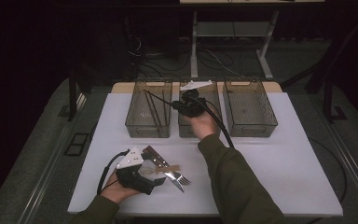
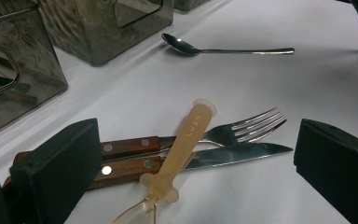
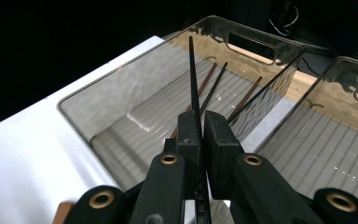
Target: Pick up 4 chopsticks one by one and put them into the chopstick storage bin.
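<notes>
Over the left bin (image 1: 148, 108), from the high view, the right gripper (image 1: 173, 105) holds a thin dark chopstick (image 1: 157, 98), its free end reaching out above that bin, slanting away to the left. The left gripper (image 1: 161, 179) sits low by the cutlery pile.

In the left gripper view its jaws stand wide apart with nothing between the pads; a fork (image 2: 242, 128), a knife (image 2: 223, 156) and a pale plastic spoon handle (image 2: 186, 147) lie crossed just ahead.

In the right gripper view the jaws are pinched tight on the chopstick (image 3: 194, 79), which points straight out along them, over three more lying lengthwise in the bin (image 3: 121, 112). It looks light, stiff and slick; gripped near one end, it may swivel.
</notes>
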`<state>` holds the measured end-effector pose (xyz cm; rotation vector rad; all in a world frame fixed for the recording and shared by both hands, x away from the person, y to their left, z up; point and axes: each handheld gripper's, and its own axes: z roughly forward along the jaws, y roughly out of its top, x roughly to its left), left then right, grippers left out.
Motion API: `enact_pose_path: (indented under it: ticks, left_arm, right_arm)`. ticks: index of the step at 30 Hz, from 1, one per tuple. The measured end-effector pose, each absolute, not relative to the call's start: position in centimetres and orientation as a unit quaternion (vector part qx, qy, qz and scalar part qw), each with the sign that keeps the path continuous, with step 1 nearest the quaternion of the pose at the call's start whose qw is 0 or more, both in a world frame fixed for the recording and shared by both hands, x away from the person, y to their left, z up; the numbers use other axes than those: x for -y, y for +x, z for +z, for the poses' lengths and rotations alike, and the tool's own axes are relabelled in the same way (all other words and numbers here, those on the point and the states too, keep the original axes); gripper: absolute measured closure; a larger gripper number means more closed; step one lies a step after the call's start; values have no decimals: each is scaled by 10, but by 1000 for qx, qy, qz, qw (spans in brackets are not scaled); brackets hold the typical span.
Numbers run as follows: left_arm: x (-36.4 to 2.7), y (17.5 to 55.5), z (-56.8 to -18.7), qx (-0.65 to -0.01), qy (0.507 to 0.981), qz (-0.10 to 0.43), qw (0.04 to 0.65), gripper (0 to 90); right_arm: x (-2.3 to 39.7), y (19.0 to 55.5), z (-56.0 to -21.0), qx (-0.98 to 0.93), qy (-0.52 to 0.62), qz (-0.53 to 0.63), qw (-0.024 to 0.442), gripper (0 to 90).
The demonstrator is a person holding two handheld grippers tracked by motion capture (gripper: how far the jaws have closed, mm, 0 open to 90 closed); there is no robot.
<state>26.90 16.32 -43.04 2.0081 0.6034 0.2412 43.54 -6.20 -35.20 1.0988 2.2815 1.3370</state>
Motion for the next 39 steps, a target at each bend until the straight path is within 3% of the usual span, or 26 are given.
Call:
enact_pose_path:
  ticks: [24,26,29,39]
  left_arm:
    - [-163,268,-429,-249,823,95,501,1]
    - [-163,268,-429,-248,823,95,501,1]
    - [-163,269,-429,-248,824,95,501,1]
    - [-163,269,-429,-247,826,95,498,1]
  right_arm:
    - [-2,475,-378,-795,412,421,146,833]
    - [-4,473,-378,-792,409,427,151,694]
    - [-2,472,-374,-790,406,436,146,597]
    - [27,460,-364,-794,384,460,104,362]
